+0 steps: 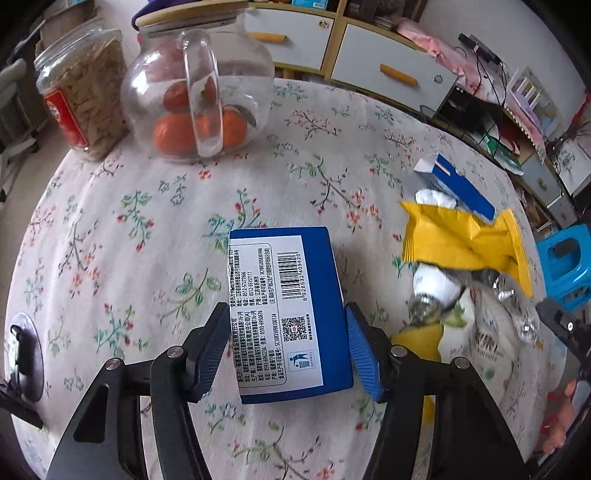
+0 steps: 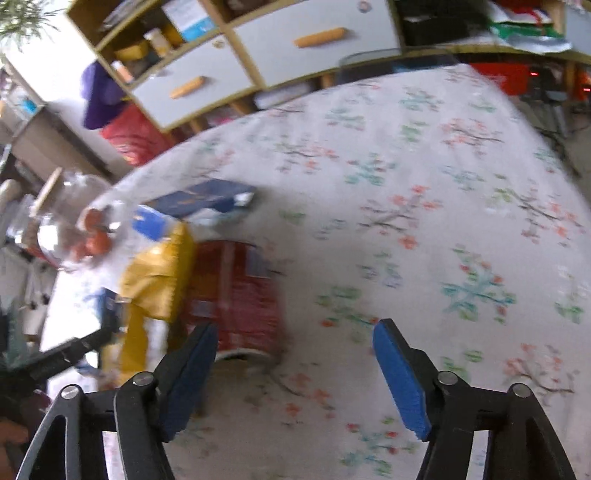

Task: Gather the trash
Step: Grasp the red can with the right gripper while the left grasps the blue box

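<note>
The left gripper pinches the blue box near the middle of the table. Hold it tight and lift straight up. The right gripper is spread, holding nothing, with the red can on its left.

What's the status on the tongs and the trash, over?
Left tongs clamped on blue box. Right tongs open, empty, red can just ahead-left. Yellow wrapper pile remains on table. Nothing in the way.

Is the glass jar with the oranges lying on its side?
No, the glass jar stands upright on the flowered tablecloth, with its wooden lid on top.
</note>
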Available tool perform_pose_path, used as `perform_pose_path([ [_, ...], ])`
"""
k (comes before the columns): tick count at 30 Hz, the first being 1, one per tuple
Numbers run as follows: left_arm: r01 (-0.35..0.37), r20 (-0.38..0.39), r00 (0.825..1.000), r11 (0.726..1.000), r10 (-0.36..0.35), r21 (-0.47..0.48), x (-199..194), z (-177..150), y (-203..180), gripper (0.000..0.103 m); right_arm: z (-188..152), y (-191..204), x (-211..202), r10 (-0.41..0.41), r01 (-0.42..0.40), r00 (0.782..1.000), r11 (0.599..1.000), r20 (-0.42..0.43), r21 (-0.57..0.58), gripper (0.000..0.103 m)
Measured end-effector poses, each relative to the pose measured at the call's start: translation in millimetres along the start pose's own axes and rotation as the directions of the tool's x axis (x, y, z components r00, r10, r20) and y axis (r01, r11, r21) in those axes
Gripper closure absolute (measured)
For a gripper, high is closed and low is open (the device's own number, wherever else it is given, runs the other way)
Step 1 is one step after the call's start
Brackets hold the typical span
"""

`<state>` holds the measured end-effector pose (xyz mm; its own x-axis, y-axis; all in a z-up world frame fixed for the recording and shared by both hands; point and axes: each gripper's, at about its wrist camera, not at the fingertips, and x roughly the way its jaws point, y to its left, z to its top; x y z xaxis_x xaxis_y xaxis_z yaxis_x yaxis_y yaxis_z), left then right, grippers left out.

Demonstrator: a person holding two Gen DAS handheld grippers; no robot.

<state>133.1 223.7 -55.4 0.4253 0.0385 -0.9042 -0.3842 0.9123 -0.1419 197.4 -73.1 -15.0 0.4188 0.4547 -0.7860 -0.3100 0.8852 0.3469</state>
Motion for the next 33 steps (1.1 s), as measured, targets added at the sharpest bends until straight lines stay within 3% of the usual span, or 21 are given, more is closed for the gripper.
perform_pose_path([
  [4, 0.008, -0.003, 1.000, 1.000, -0.008, 0.005, -4, -9, -1, 0.039, -4, 20, 16, 0.067, -0.069, 0.997, 0.997, -0.042, -0.038, 0.030],
  [8, 0.011, -0.002, 1.000, 1.000, -0.011, 0.017, -5, -14, -2, 0.038, -10, 30, 35, 0.050, -0.055, 0.996, 0.996, -0.080, -0.068, 0.031],
  [10, 0.011, -0.001, 1.000, 1.000, -0.011, 0.019, -6, -15, -2, 0.038, -11, 26, 44, 0.059, -0.064, 0.993, 0.997, -0.101, -0.050, 0.045],
  [12, 0.017, -0.002, 1.000, 1.000, -0.017, 0.015, -7, -16, -1, 0.039, -12, 21, 47, 0.093, -0.096, 0.990, 0.995, -0.106, -0.020, 0.045],
  [22, 0.095, 0.045, 0.994, 0.995, -0.095, 0.003, -30, -19, -16, 0.040, -7, -13, 5, 0.098, -0.095, 0.995, 0.992, -0.035, 0.084, 0.045],
  [33, 0.167, 0.128, 0.978, 0.986, -0.167, 0.009, -76, -27, -27, 0.040, -10, -32, -40, 0.037, -0.039, 0.999, 0.997, 0.025, 0.066, 0.046],
])
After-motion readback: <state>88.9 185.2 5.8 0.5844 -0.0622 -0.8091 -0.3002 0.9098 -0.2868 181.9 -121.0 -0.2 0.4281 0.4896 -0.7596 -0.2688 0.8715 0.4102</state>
